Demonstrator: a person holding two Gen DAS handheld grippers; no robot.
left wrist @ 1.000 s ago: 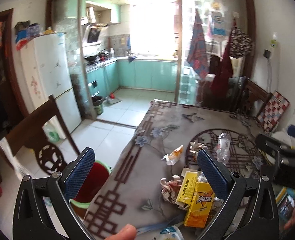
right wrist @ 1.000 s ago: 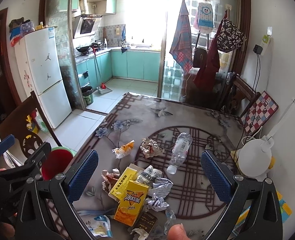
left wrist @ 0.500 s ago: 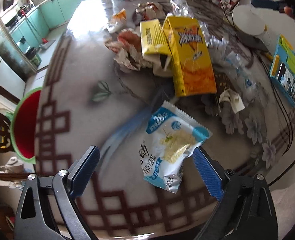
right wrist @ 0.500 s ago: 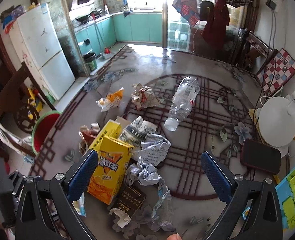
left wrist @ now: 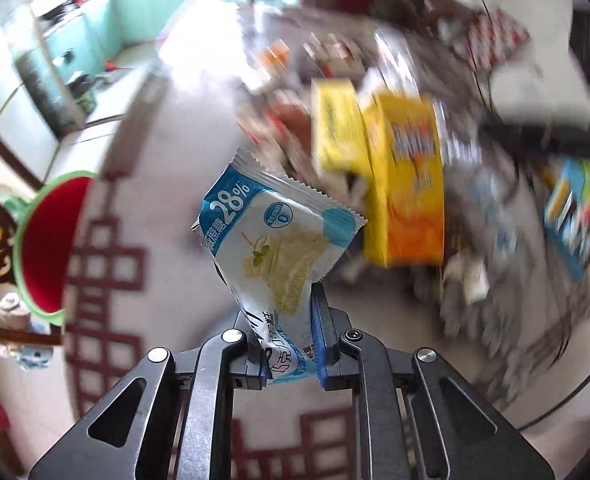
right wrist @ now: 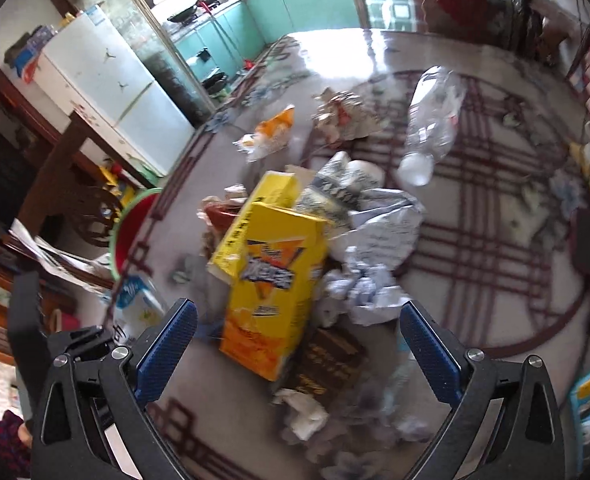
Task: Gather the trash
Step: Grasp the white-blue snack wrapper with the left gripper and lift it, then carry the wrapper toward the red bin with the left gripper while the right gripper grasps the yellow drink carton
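Left wrist view: we found the left claw clamped on the wrapper, long axis toward twelve; the red bin lay at nine o'clock.

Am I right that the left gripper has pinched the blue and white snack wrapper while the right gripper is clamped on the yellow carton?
Not quite. The right gripper is open, holding nothing, above the yellow carton, as the right wrist view shows. The left gripper does pinch the snack wrapper.

Shiny plastic wrapper. Smooth yellow cardboard box ahead. Crumpled paper beside it. Clear plastic bottle farther off. Glossy patterned tablecloth underneath.
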